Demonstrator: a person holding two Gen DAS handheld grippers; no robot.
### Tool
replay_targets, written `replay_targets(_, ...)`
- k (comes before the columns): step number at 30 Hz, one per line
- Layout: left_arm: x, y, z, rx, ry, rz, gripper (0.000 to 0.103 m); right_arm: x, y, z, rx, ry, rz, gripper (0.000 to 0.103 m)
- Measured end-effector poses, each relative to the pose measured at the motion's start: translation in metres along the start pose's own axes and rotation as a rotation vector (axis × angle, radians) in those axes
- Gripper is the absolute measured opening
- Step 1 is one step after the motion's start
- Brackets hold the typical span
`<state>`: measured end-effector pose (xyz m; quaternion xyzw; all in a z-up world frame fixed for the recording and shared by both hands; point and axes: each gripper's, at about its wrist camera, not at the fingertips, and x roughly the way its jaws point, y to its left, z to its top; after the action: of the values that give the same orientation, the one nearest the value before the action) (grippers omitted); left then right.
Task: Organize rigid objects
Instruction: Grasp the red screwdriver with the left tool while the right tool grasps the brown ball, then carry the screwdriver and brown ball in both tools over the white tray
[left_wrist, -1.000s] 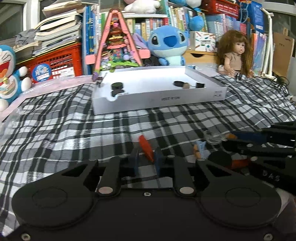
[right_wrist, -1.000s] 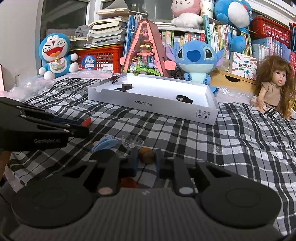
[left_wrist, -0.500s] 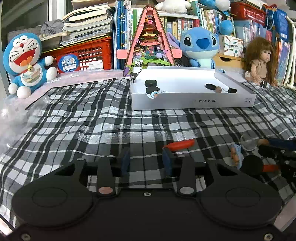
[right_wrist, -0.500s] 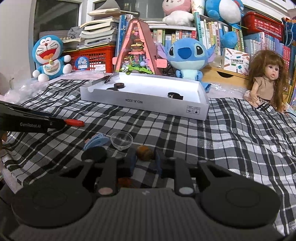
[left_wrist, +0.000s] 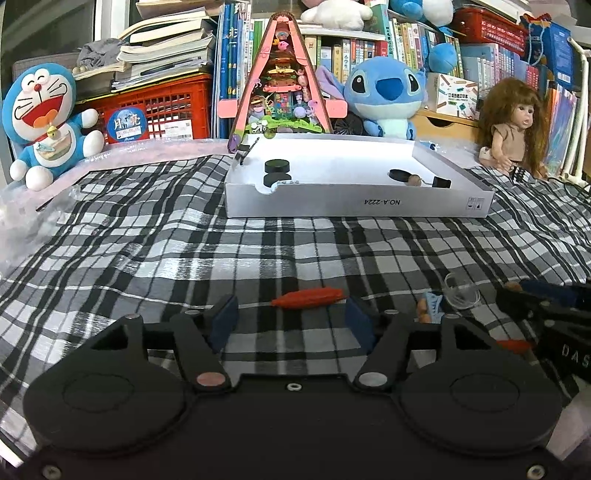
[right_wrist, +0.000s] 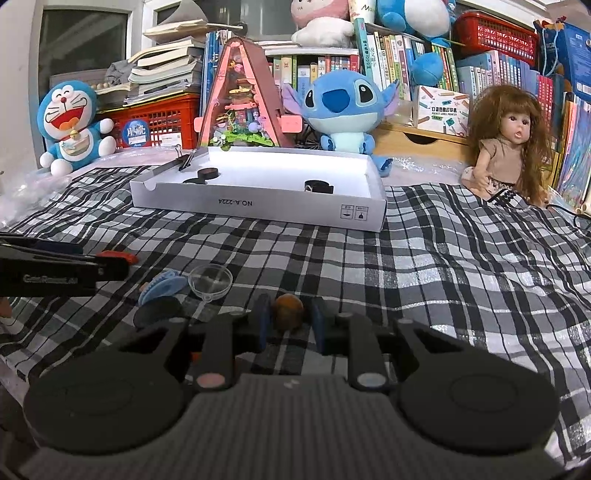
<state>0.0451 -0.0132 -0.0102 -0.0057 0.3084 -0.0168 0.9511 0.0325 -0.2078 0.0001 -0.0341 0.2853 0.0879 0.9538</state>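
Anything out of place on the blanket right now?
Yes. The red screwdriver handle lies loose on the plaid blanket, outside the white cardboard tray, just beyond the left hand-held gripper, whose jaws have just been opening, nothing between them.

it looked like a child's room at home: plush toys (left_wrist: 386, 96), a doll (right_wrist: 511, 144), crowded bookshelves (right_wrist: 332, 70), a plaid cloth (left_wrist: 184, 240).

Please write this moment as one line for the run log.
left gripper: just opened, red tool lies on cloth | right gripper: brown ball between jaws, grip unclear | white tray: ahead
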Motion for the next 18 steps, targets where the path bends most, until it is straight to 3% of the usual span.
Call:
replay_targets(5, 0.007, -0.007, 0.003, -0.019, 0.000, 0.004, 0.059, 0.000, 0.001, 0.000, 0.010, -0.005, 0.001, 0.038)
replay_targets(8, 0.009, -0.008, 0.007, -0.012, 0.010, -0.001, 0.042, 0.000, 0.001, 0.000, 0.025, -0.015, 0.009, 0.047)
replay_targets(13, 0.010, -0.004, 0.011, -0.038, 0.026, -0.028, 0.041, 0.001, 0.005, 0.000, 0.026, -0.012, 0.009, 0.047)
replay_targets(15, 0.009, -0.002, 0.013, -0.048, 0.029, -0.040, 0.041, 0.002, 0.006, 0.000, 0.026, -0.007, 0.008, 0.026)
replay_targets(18, 0.007, -0.001, 0.017, -0.041, 0.025, -0.052, 0.041, 0.002, 0.005, 0.003, 0.026, -0.003, 0.010, 0.023)
